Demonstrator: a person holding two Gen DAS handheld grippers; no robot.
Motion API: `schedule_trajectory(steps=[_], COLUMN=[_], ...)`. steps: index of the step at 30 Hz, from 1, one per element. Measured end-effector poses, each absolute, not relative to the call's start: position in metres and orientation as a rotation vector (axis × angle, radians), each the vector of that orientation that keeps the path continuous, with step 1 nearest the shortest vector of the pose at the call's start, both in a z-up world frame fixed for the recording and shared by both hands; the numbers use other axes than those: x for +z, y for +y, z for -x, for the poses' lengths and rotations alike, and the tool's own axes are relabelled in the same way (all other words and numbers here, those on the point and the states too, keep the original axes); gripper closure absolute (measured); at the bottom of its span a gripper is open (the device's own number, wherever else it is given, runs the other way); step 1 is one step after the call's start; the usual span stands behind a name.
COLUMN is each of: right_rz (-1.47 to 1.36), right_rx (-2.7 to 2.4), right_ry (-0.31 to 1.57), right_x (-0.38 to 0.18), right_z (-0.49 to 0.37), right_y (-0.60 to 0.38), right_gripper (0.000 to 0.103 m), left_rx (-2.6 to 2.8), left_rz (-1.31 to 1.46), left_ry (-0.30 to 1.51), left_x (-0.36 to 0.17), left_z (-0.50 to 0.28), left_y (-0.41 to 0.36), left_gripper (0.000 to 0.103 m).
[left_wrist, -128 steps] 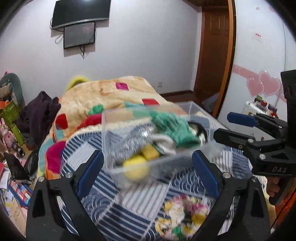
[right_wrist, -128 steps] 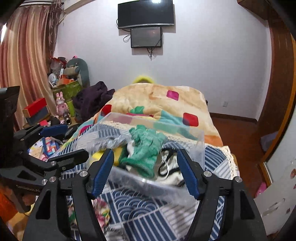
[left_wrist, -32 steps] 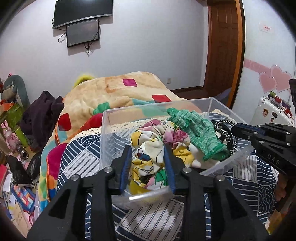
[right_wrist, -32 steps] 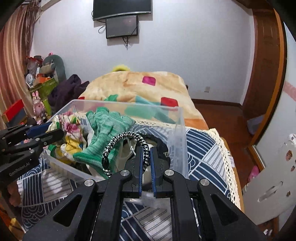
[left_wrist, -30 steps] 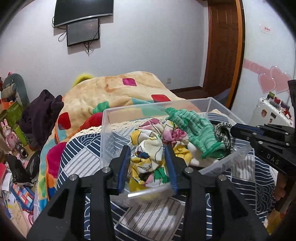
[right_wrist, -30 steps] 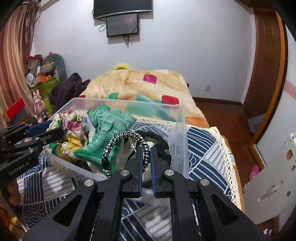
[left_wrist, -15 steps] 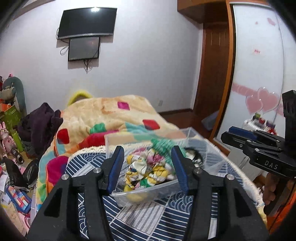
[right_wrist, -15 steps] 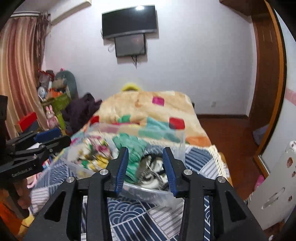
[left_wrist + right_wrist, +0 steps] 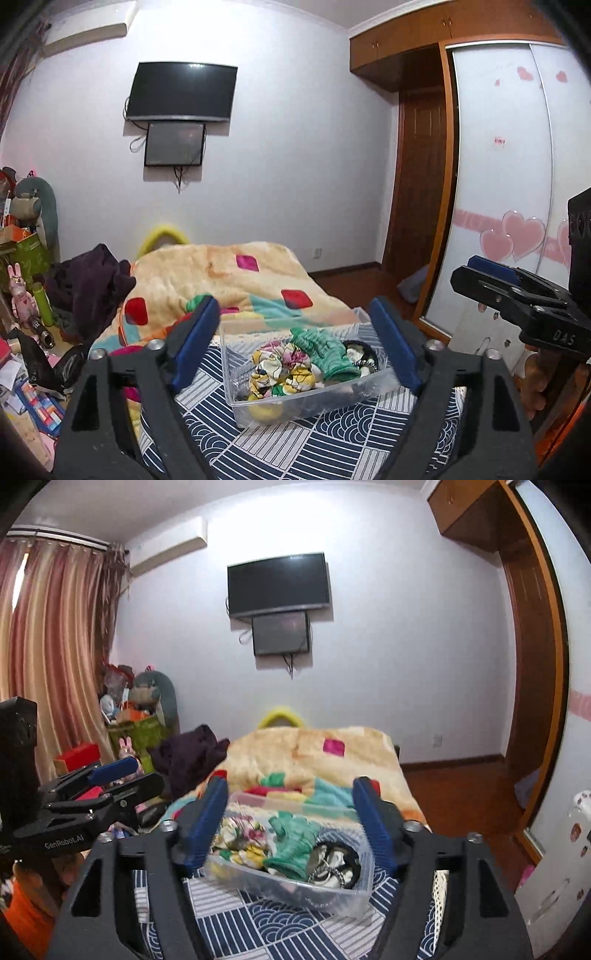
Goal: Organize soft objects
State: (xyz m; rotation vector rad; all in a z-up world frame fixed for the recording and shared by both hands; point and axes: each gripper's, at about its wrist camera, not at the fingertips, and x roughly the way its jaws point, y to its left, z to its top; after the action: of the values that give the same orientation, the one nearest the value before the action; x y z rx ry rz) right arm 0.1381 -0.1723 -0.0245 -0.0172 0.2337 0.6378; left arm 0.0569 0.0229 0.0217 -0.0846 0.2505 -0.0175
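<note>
Clear plastic bin [image 9: 314, 400] heaped with floral cloth [image 9: 282, 373] and green glove [image 9: 323, 352]; both jaws wide apart, empty.

The left gripper [image 9: 293, 349] and right gripper [image 9: 290, 825] are matt black with silver screws and blue ribbed fingers [image 9: 194, 343]; white lettering reads "GenRobot.AI" and, perhaps, "DAS".
</note>
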Motion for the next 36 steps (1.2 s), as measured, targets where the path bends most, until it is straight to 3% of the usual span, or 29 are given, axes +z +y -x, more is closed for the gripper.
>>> schedule_trajectory(steps=[6, 13, 36], right_rz=[-0.005, -0.013, -0.024], right_rx=[0.65, 0.638, 0.636], right_ry=[0.204, 0.196, 0.181], right_x=[-0.02, -0.024, -0.024], right_z=[-0.133, -0.131, -0.124], right_y=[-0.171, -0.169, -0.176], right_gripper=[0.019, 0.008, 0.003], left_rx=[-0.005, -0.008, 0.006], left_rz=[0.076, 0.089, 0.091], left_ry=[0.205, 0.203, 0.204], left_x=[0.031, 0.031, 0.027], left_z=[-0.042, -0.037, -0.037], left_y=[0.019, 0.019, 0.023], left_gripper=[0.001, 0.0, 0.0])
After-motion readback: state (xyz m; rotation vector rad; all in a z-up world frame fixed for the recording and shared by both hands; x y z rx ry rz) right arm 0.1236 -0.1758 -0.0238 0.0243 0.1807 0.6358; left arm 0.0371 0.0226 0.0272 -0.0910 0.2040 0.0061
